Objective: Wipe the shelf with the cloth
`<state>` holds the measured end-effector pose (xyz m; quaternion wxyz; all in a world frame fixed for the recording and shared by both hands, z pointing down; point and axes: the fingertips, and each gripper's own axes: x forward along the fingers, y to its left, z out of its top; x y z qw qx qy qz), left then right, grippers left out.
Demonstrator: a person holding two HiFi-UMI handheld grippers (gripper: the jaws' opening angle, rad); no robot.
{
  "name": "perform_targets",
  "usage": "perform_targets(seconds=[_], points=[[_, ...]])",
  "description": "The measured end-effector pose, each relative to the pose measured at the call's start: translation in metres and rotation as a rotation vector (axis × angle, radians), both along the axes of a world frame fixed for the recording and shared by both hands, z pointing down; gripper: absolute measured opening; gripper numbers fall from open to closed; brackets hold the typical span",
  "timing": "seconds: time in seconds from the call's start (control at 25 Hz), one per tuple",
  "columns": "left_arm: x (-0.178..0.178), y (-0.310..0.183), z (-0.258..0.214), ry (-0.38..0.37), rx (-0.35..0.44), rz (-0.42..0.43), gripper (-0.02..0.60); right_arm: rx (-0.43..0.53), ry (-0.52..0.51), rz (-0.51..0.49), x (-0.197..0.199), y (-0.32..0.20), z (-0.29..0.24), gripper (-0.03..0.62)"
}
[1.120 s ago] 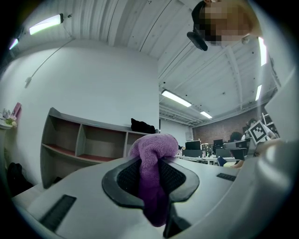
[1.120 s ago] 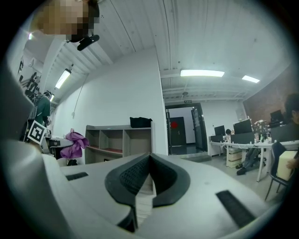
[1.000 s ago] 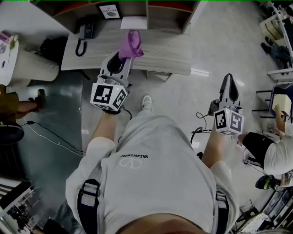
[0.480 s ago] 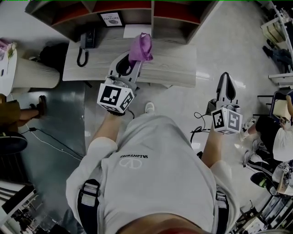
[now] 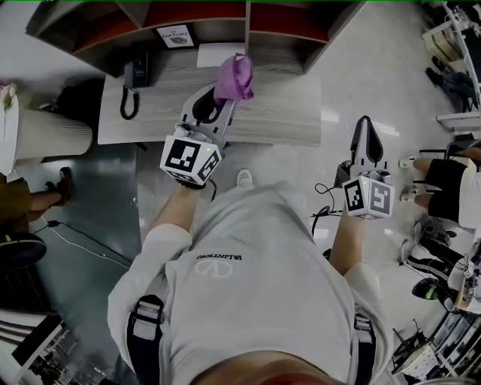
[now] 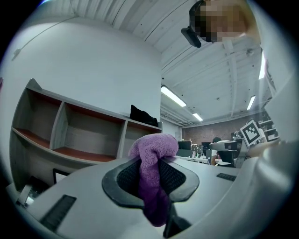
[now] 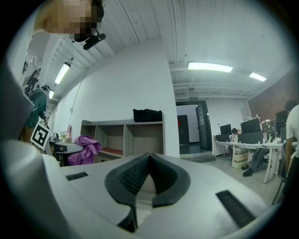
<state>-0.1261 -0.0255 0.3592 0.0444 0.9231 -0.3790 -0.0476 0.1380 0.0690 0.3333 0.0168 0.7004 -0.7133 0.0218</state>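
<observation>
Pale shiny floor fills much of the head view, and a grey wooden desk sits at 12 o'clock from me. Past the desk, farther toward 12 o'clock, is the shelf with its open boxes and red-brown boards. The top edge of the head view cuts the shelf off, so I only see its lower boxes there.

My left gripper reaches over the desk, and its jaws are squeezed tight on the purple cloth. The cloth puffs out above the jaw tips, close in front of the shelf. Its lower end hangs down between the jaws, and part of it is hidden by them. I cannot tell if the cloth touches the desk or the shelf.

My right gripper is at 3 o'clock from the left one, out over the floor and well apart from the desk. Its jaw tips are pressed together with nothing between them.

A black phone lies on the desk at 9 o'clock from the cloth. A small framed sign stands near it, but its print is too small to read. A black bag sits on top of the shelf. My own shirt hides the floor at 6 o'clock. At 3 o'clock a seated person is cut off by the edge.
</observation>
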Motion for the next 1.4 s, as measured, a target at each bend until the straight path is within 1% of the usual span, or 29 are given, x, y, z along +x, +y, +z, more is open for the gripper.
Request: perform_targets(seconds=[0.24, 0.48, 0.76, 0.92, 1.12, 1.28, 1.4], points=[[0.015, -0.008, 0.003, -0.006, -0.009, 0.008, 0.081, -0.012, -0.011, -0.008, 0.009, -0.006, 0.007, 0.000], [0.039, -0.035, 0.005, -0.021, -0.016, -0.016, 0.081, -0.025, -0.032, -0.055, 0.020, -0.038, 0.016, 0.000], [0.082, -0.070, 0.005, -0.039, -0.028, -0.054, 0.081, -0.028, -0.039, -0.165, 0.030, -0.088, 0.013, 0.000], [0.105, -0.090, 0.008, -0.049, -0.045, -0.091, 0.083, -0.029, -0.049, -0.228, 0.037, -0.116, 0.014, 0.000], [0.133, -0.112, 0.010, -0.075, -0.036, -0.127, 0.083, -0.036, -0.055, -0.309, 0.041, -0.146, 0.019, 0.000], [0.144, -0.127, 0.014, -0.084, -0.051, -0.176, 0.083, -0.048, -0.069, -0.374, 0.039, -0.163, 0.025, 0.000], [0.144, -0.142, 0.025, -0.091, -0.068, -0.193, 0.083, -0.058, -0.075, -0.395, 0.031, -0.177, 0.034, 0.000]])
